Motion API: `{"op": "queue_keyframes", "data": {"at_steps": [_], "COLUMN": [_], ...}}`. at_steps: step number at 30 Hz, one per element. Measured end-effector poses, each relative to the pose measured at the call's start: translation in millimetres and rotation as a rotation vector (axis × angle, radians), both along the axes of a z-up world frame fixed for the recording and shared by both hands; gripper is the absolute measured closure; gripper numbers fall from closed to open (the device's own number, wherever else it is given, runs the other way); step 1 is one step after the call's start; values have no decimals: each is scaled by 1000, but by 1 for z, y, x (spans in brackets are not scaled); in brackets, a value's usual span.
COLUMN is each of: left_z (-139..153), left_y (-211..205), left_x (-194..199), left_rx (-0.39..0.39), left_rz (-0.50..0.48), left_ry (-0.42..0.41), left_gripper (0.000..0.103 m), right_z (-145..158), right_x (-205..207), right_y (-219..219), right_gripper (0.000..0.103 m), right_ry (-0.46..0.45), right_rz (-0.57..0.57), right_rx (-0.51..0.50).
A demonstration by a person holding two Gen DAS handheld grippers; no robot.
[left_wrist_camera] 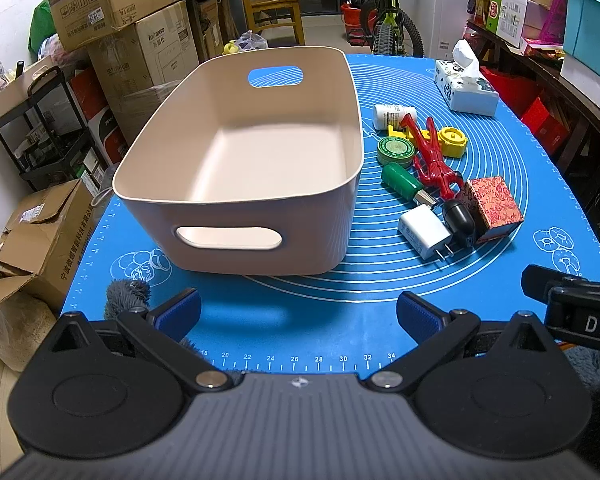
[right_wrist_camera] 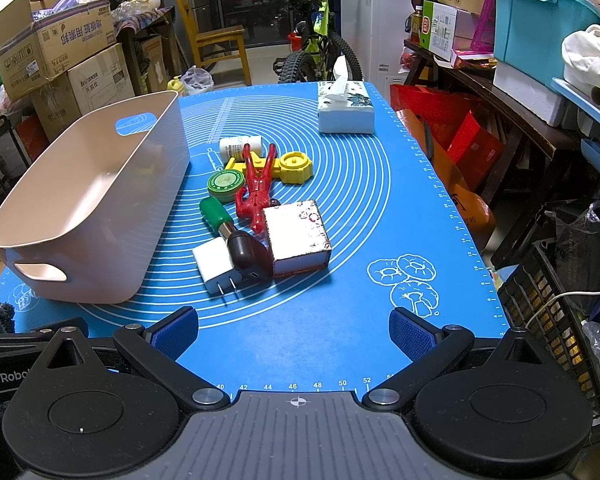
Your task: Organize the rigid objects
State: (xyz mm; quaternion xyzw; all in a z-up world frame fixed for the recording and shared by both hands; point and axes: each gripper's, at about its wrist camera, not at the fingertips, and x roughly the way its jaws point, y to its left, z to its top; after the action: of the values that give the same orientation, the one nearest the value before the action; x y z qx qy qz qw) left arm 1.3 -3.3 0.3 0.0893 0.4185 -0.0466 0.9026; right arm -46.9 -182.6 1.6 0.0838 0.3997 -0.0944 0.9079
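Nothing binned yet: beige bin [left_wrist_camera: 240, 168] is empty, sitting on the blue mat [right_wrist_camera: 340, 320], and all the small items lie in a touching cluster just right of it — white charger [right_wrist_camera: 216, 266], dark oval piece [right_wrist_camera: 248, 256], patterned box [right_wrist_camera: 298, 236], green-handled tool [right_wrist_camera: 216, 212], red figure [right_wrist_camera: 256, 196], green tin [right_wrist_camera: 226, 184], yellow part [right_wrist_camera: 296, 166], white bottle [right_wrist_camera: 240, 146]. Left gripper [left_wrist_camera: 298, 316] and right gripper [right_wrist_camera: 294, 334] both hover over the mat's near edge, fingers spread wide, holding nothing. Whole job remains; the charger and dark piece look nearest the right gripper, tissue pack [right_wrist_camera: 346, 110] probably stays out.
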Motion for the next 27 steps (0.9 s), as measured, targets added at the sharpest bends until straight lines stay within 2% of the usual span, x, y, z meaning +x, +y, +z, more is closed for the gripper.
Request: {"op": "queue_keyframes", "data": {"at_steps": [13, 21, 27], "left_z": [0, 14, 29], "left_y": [-2, 17, 47], "left_x": [3, 8, 32], "left_rx": [5, 19, -17], "left_rz": [7, 2, 56], "left_ry": [-2, -25, -38], "left_gripper": [0, 0, 0], "right_z": [1, 12, 21], "right_x": [0, -2, 15], "right_y": [0, 1, -7], "right_gripper": [2, 2, 2], "right_ry": [-1, -18, -38], "right_rz": [0, 33, 32], "right_rx": [-2, -34, 17]}}
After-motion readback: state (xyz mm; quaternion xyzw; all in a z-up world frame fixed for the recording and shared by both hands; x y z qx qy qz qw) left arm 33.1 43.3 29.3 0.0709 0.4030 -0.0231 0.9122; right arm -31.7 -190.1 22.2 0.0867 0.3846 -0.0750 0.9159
